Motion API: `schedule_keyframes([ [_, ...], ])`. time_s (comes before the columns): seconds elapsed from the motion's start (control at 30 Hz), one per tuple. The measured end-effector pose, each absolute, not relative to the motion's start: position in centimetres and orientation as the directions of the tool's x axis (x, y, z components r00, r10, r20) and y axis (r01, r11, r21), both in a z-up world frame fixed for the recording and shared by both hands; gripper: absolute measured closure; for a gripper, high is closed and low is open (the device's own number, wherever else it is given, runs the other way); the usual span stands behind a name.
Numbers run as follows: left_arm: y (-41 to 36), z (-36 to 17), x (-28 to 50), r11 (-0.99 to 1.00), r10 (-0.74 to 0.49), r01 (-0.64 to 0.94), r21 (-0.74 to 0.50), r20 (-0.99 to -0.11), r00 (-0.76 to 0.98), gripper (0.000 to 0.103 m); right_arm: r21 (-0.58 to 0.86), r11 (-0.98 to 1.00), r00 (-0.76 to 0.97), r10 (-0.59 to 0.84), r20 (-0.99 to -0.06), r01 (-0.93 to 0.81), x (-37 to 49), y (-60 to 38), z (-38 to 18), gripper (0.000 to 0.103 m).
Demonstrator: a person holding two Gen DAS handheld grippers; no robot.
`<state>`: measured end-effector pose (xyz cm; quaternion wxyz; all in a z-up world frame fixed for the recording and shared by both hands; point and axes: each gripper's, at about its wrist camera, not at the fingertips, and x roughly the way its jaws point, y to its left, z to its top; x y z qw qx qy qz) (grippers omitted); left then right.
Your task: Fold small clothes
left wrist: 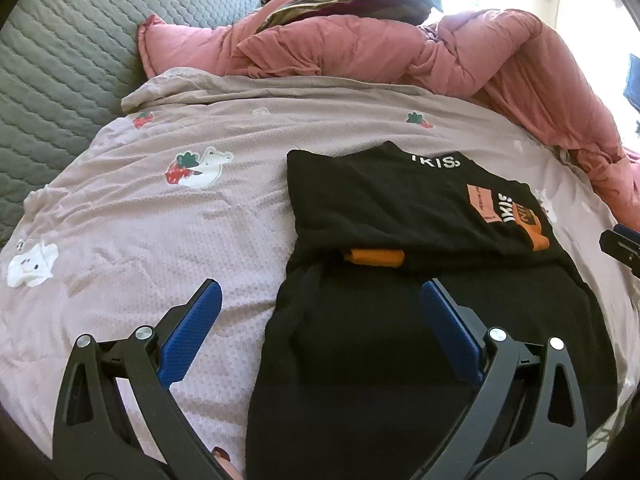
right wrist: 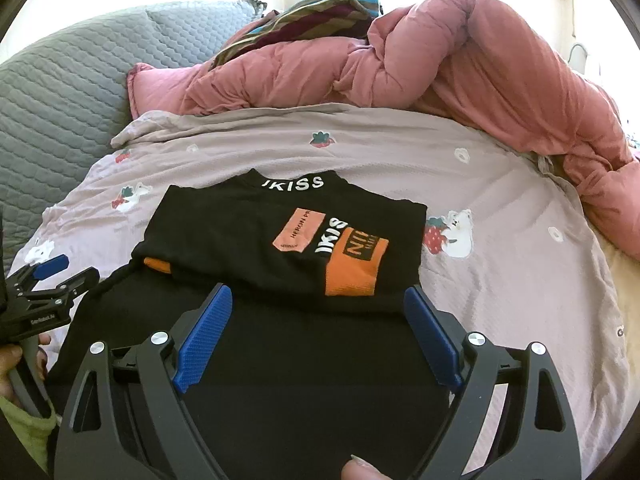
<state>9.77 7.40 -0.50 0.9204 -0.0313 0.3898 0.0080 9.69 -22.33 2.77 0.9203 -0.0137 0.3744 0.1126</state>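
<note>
A black T-shirt (left wrist: 400,216) with orange and white "IKISS" print lies on the pink bed sheet (left wrist: 160,220), its upper part folded down over the lower part. It also shows in the right wrist view (right wrist: 248,240). My left gripper (left wrist: 320,292) is open and empty, hovering over the shirt's left edge; it also shows at the left in the right wrist view (right wrist: 64,268). My right gripper (right wrist: 318,296) is open and empty, hovering over the shirt's lower half just below the fold. Its tip shows at the right edge of the left wrist view (left wrist: 620,240).
A rumpled pink duvet (right wrist: 460,60) lies across the back and right of the bed, with a striped cloth (right wrist: 320,8) on it. A grey quilted cover (left wrist: 60,60) lies at the left. The sheet (right wrist: 520,240) has strawberry and bear prints.
</note>
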Motion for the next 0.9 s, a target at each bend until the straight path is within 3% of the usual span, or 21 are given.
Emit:
schedule_keyframes([
  [0.67,11.6,-0.1,4.8,0.969,-0.081,-0.123,-0.216,-0.742,0.665,0.01,0.068,0.971,0.68,0.211,-0.703,-0.231,6.5,-23.9,2.0,0.016],
  [0.9,12.3,-0.6,2.7,0.972,-0.079,-0.121,-0.201,-0.766,0.638,0.01,0.076,0.969,0.682,0.219,-0.698,-0.234,5.6,-24.4,1.9,0.016],
])
